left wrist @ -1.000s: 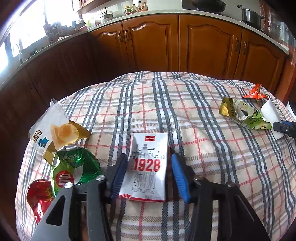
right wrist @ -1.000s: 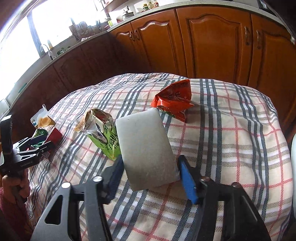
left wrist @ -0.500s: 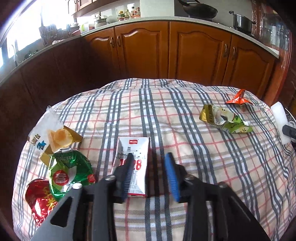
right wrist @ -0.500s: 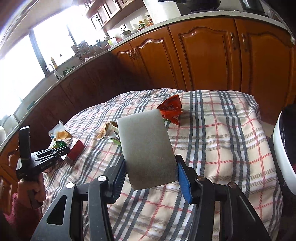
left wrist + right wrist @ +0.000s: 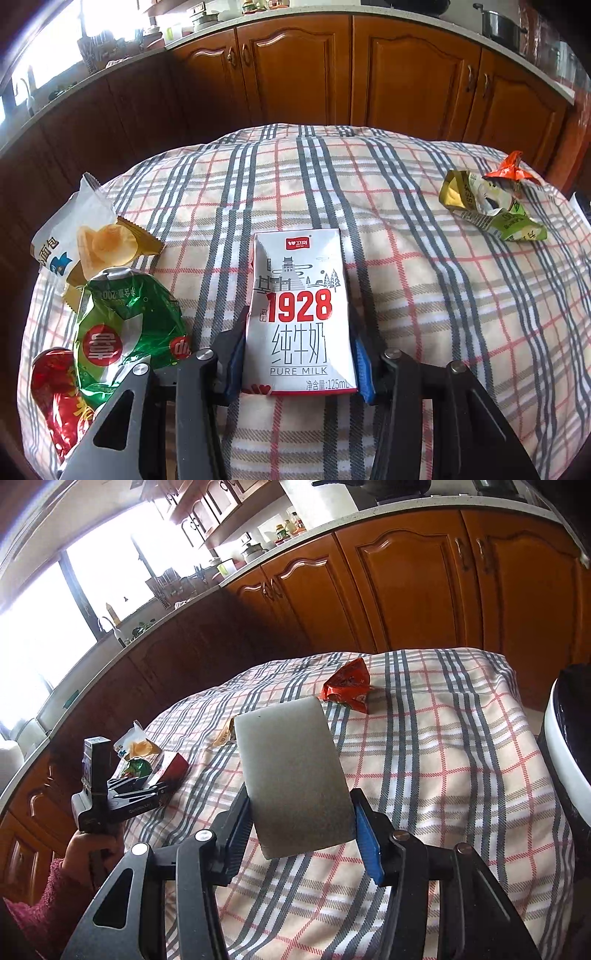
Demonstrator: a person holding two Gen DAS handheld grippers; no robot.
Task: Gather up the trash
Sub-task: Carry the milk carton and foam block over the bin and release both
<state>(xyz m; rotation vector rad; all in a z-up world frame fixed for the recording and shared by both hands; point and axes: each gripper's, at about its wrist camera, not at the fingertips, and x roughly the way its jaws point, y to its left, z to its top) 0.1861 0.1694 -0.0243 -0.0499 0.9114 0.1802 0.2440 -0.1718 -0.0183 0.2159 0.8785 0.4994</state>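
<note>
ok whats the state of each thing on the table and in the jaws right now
milk carton: flat on the cloth, between the left gripper's jaws
grey sponge: clamped in the right gripper, off the table
green wrapper: crumpled
orange wrapper: crumpled
bin: open, black-lined

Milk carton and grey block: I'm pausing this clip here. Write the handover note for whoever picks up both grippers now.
Left gripper: shut on the milk carton, low over the plaid tablecloth.
Right gripper: shut on the grey block, held above the cloth, with the white bin close on its right.
Still lying on the cloth: green foil bag, red wrapper, white bread bag, yellow-green wrapper, orange wrapper.
Done: two items gripped. Left: bin both, then collect the five wrappers.
</note>
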